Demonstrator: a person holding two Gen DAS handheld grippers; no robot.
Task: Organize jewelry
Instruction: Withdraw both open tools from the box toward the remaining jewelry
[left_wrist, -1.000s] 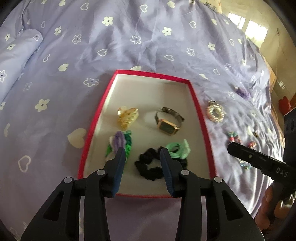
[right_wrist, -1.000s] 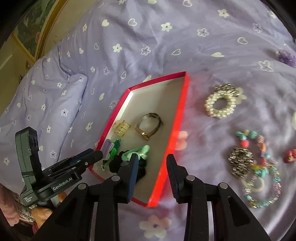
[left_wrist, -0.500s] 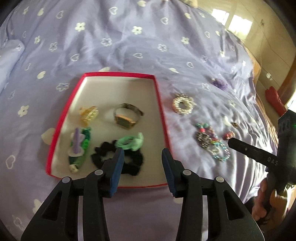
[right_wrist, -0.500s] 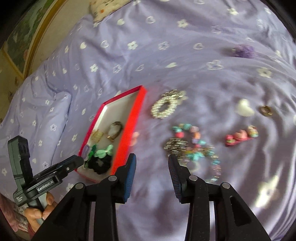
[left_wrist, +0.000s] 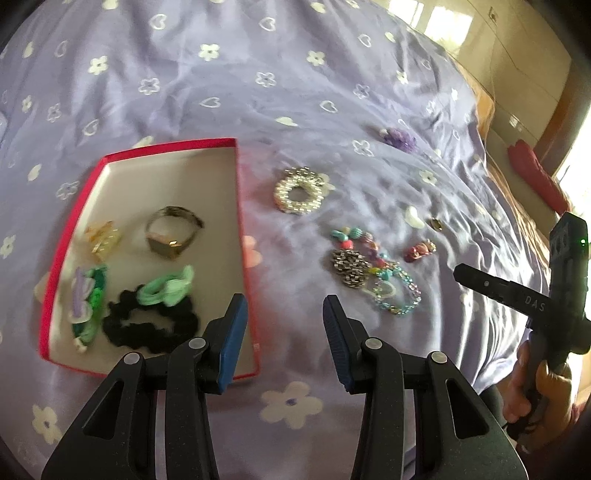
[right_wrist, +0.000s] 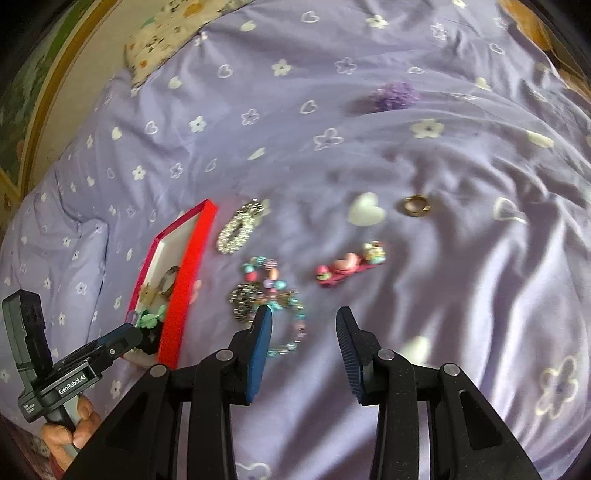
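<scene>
A: From the left wrist, what shows?

B: The left gripper (left_wrist: 282, 315) gapes wide with nothing between its blue pads, above the lilac flowered bedsheet (left_wrist: 258, 74), just off the near right corner of the shallow red-rimmed cardboard tray (left_wrist: 242, 206). In the tray lie a gold-faced metal watch (left_wrist: 173, 234), an amber hair claw (left_wrist: 103, 238), a black fabric scrunchie (left_wrist: 151, 326) with a mint green hair tie (left_wrist: 168, 288) on its far edge, and a green-and-lilac hair tie (left_wrist: 86, 302) by the left wall. On the sheet right of the tray sit a pearl bead bracelet (left_wrist: 300, 189) and a tangle of coloured bead bracelets (left_wrist: 373, 271).

A: And the right wrist?

B: The right gripper (right_wrist: 304, 328) is equally wide open and empty, its left pad over the bead tangle (right_wrist: 269, 295). Beyond lie a pink charm hair clip (right_wrist: 349, 264), a small gold ring (right_wrist: 415, 205) and a purple fluffy scrunchie (right_wrist: 395, 95), all apart.
</scene>
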